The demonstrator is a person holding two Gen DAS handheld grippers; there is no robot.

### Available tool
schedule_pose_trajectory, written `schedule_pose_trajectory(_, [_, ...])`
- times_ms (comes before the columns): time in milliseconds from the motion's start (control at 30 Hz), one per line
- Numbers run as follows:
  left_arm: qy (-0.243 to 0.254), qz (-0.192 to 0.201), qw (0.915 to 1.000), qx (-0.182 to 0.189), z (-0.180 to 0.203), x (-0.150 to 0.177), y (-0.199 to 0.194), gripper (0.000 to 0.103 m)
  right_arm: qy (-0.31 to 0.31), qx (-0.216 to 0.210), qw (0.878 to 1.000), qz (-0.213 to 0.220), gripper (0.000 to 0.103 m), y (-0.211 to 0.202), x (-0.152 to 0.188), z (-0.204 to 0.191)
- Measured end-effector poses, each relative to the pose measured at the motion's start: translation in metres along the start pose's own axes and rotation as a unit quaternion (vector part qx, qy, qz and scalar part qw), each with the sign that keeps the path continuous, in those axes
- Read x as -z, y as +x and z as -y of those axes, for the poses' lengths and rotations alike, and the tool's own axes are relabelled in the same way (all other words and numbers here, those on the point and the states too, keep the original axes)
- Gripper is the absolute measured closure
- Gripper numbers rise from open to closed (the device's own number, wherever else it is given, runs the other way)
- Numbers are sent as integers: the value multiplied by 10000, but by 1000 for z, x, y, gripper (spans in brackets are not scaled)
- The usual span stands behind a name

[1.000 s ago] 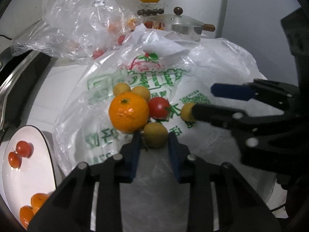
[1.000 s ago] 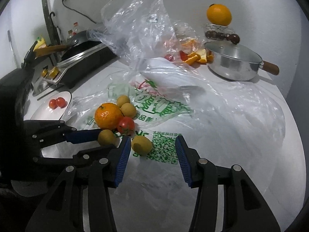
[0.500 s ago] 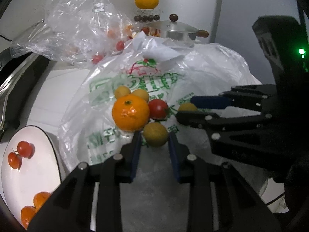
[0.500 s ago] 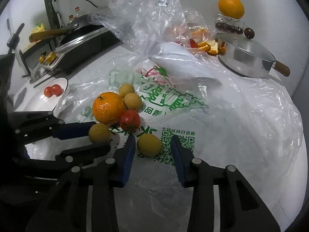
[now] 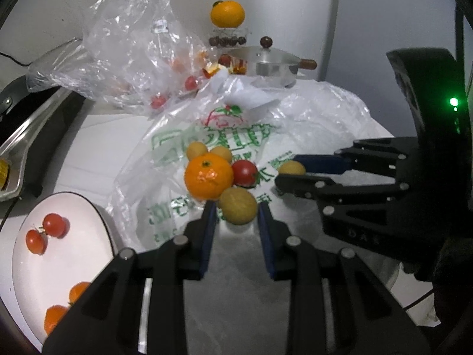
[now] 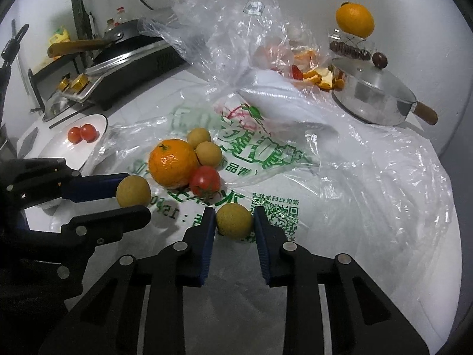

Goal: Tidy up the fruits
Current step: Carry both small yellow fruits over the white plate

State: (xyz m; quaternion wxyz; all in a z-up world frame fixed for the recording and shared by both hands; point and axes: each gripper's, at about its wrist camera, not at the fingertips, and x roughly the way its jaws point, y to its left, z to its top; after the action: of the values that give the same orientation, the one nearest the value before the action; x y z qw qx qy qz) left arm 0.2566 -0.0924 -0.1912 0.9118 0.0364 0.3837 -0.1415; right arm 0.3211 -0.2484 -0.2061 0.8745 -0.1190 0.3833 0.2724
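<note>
Two small yellow-brown fruits are held above a flattened plastic bag (image 6: 295, 159) with green print, which covers most of the white tabletop (image 6: 165, 88). The left gripper (image 5: 235, 216) is closed on one round fruit (image 5: 238, 205), its blue pads pressing on both sides; in the right wrist view this fruit (image 6: 133, 190) sits between the fingers just beside the large orange (image 6: 173, 161). The right gripper (image 6: 233, 222) is closed on the second round fruit (image 6: 234, 220), which is over the printed square code on the bag. Both fruits are nearly round, so I cannot tell any long axis or which way they point. Close behind them lies a tight group: the orange, a red tomato (image 6: 205, 181) touching it, and two more small yellow fruits (image 6: 204, 146) behind. This group stands right in front of both grippers. At the left, a white plate (image 5: 74, 207) holds two small tomatoes (image 5: 45, 232) and some orange pieces near its lower edge. Farther back there is a crumpled clear bag (image 6: 224, 20) with red and orange things inside, a steel pot with lid (image 6: 375, 91) and wooden handle, and another orange (image 6: 354, 19) set on a small stand against the pale wall. At the far left a dark stove (image 6: 127, 59) carries a pan.
</note>
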Motion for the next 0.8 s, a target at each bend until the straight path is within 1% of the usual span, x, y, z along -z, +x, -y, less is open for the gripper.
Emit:
schedule_pose_trajectory(367, [7, 278, 9996, -8, 0, 2, -31, 74, -128, 123, 9996, 231, 75, -30, -2, -18])
schedule_pose_trajectory(800, [-111, 520, 9986, -16, -12, 18, -64, 74, -370, 152, 9986, 349, 75, -52, -5, -54])
